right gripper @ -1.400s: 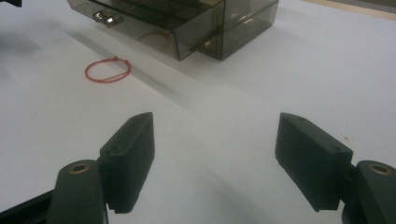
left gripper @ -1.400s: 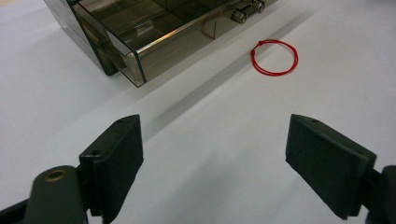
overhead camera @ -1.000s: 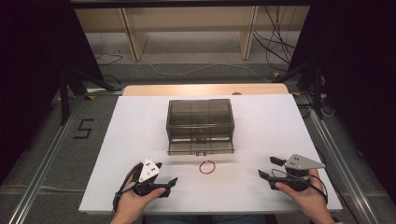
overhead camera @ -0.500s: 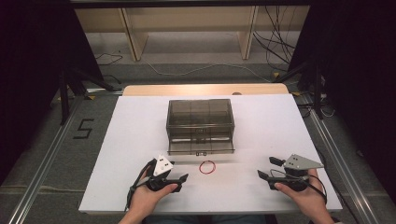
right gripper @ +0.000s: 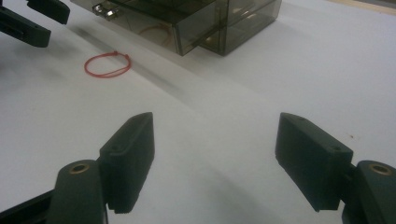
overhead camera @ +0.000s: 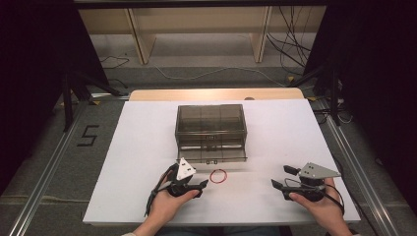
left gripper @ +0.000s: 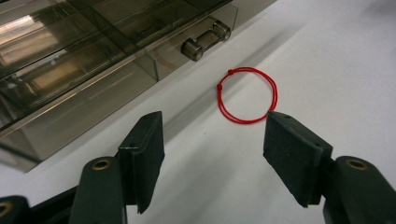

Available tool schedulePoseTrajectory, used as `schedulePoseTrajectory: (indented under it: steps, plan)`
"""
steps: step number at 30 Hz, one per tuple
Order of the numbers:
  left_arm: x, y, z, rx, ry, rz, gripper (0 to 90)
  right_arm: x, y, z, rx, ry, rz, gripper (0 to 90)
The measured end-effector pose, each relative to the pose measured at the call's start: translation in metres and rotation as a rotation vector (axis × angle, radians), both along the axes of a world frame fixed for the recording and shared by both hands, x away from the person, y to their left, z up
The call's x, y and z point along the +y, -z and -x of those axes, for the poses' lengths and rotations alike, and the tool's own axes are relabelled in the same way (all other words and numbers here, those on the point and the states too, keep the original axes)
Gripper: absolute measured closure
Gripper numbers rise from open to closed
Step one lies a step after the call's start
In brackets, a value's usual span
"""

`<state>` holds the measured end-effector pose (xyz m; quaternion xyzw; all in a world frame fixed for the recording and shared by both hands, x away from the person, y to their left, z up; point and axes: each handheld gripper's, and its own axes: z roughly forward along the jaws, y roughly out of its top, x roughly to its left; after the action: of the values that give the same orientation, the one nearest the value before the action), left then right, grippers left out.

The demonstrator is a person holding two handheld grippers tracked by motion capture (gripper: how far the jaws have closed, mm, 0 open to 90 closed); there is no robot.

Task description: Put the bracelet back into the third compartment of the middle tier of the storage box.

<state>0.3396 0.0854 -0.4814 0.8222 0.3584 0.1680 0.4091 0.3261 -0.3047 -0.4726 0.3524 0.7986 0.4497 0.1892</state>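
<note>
The fingers (left gripper: 144,154) of the left gripper (overhead camera: 193,185) stand apart and have just been closing, with nothing between them. The red string loop (left gripper: 247,95) lies flat on the white table (overhead camera: 275,142), just above the right finger, near the handle of the smoky plastic drawer box (overhead camera: 210,129). The right gripper (overhead camera: 282,178), in the lower right of the high view, is also apart and holds nothing.

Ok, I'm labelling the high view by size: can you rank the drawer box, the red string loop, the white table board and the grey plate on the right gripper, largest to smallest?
1. white table board
2. drawer box
3. grey plate on the right gripper; it sits nearer the camera, which flatters it slightly
4. red string loop
</note>
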Motion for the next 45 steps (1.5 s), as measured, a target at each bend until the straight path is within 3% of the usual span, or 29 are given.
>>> schedulePoseTrajectory:
  steps: [6,23,36,43,45]
  plan:
    - [-0.011,0.003,-0.005,0.018,0.019,-0.015,42.4,0.0,0.0,0.0,-0.001,0.002,0.002,29.0]
    - [-0.036,0.013,-0.02,0.089,0.01,0.006,51.0,0.001,0.001,0.0,-0.004,-0.006,0.013,29.0]
    - [-0.038,0.014,-0.027,0.117,-0.017,0.024,57.3,0.002,0.001,0.0,0.008,-0.005,0.03,28.8]
    - [-0.038,0.015,-0.027,0.107,-0.048,0.011,68.6,0.002,0.002,0.0,0.004,-0.008,0.036,28.7]
    - [-0.038,0.015,-0.027,0.101,-0.063,0.007,75.6,0.001,0.002,0.0,0.003,-0.012,0.038,28.6]
